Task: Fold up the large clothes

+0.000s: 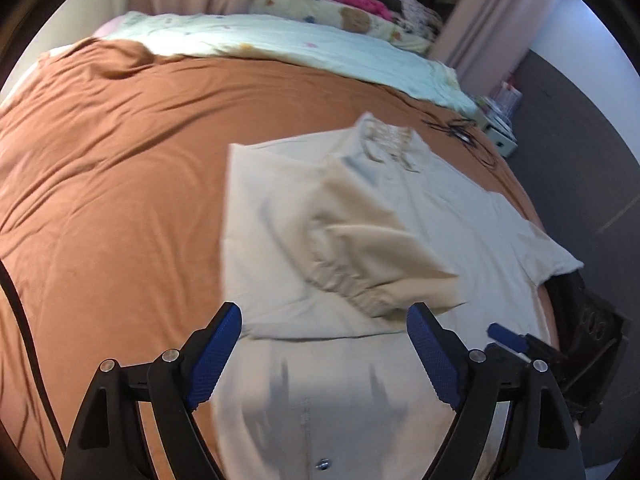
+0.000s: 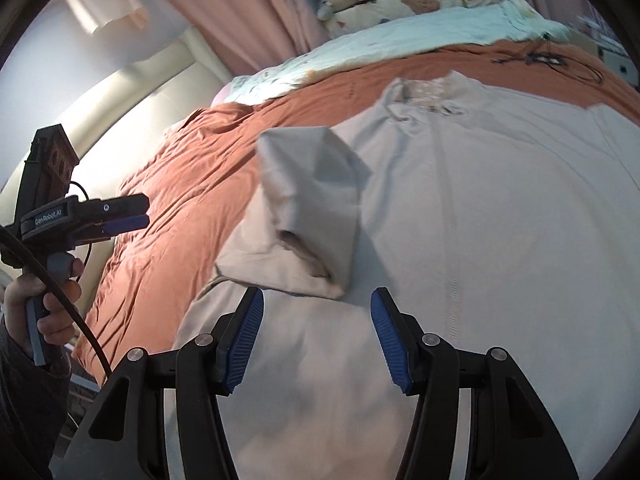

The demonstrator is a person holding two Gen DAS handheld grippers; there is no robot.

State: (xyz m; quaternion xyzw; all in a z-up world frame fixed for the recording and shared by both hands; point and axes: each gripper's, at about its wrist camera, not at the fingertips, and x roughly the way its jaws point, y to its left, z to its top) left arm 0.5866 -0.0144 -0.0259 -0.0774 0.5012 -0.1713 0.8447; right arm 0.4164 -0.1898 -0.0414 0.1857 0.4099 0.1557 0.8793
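Observation:
A large cream-beige jacket (image 1: pixel 360 208) lies flat on the rust-brown bed sheet (image 1: pixel 120 184), collar (image 1: pixel 390 136) toward the pillows. Its left side and sleeve (image 1: pixel 372 248) are folded over the body, elastic cuff up. My left gripper (image 1: pixel 324 332) is open and empty, just above the jacket's lower part. My right gripper (image 2: pixel 316 320) is open and empty over the jacket (image 2: pixel 500 240), just short of the folded sleeve (image 2: pixel 312 208). The right gripper also shows at the right in the left wrist view (image 1: pixel 508 336); the left gripper shows at the left in the right wrist view (image 2: pixel 128 216).
A pale quilt (image 1: pixel 280 44) and a pile of pillows and soft toys (image 1: pixel 344 4) lie at the head of the bed. A black cable (image 1: pixel 460 130) lies on the sheet beyond the collar. Pink curtains (image 2: pixel 240 12) hang behind. The bed's edge drops to grey floor (image 1: pixel 580 168).

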